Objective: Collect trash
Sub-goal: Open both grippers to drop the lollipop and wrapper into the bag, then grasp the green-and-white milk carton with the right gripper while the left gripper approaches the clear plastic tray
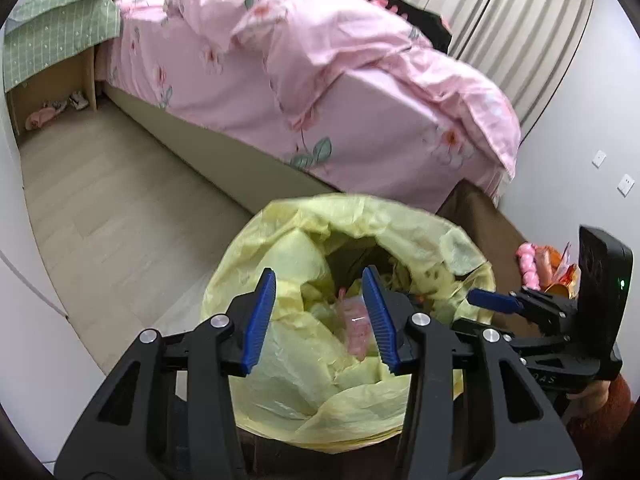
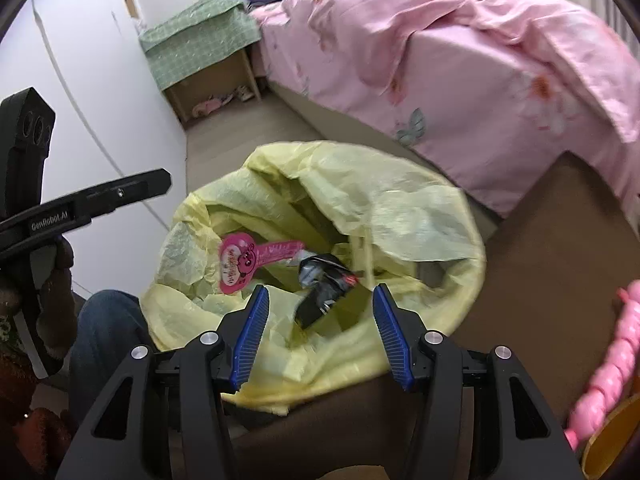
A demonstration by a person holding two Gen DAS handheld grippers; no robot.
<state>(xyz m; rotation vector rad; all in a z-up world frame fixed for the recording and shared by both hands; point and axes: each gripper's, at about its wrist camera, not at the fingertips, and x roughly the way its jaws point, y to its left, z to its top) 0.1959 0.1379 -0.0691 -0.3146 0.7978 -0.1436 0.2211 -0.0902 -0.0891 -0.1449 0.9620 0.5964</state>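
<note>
A bin lined with a yellow trash bag (image 1: 280,236) (image 2: 404,200) stands below both grippers. My left gripper (image 1: 319,280) hangs open over the bag's mouth, and a pale pink wrapper (image 1: 356,328) lies in the bag beneath its jaws, untouched. My right gripper (image 2: 321,292) is open above the bag too. Under it a black crumpled wrapper (image 2: 320,292) and a bright pink printed wrapper (image 2: 240,260) sit loose inside. In the left wrist view the right gripper's blue finger (image 1: 494,301) shows at the bag's right rim. The left gripper's black body (image 2: 120,194) crosses the left of the right wrist view.
A bed with a pink floral cover (image 1: 320,92) (image 2: 480,80) runs behind the bin. A green-clothed nightstand (image 1: 52,40) (image 2: 200,44) stands beyond. On the brown surface to the right lie a pink beaded item (image 2: 612,360) and orange snack packaging (image 1: 560,276). A person's jeans-clad knee (image 2: 104,320) is at the left.
</note>
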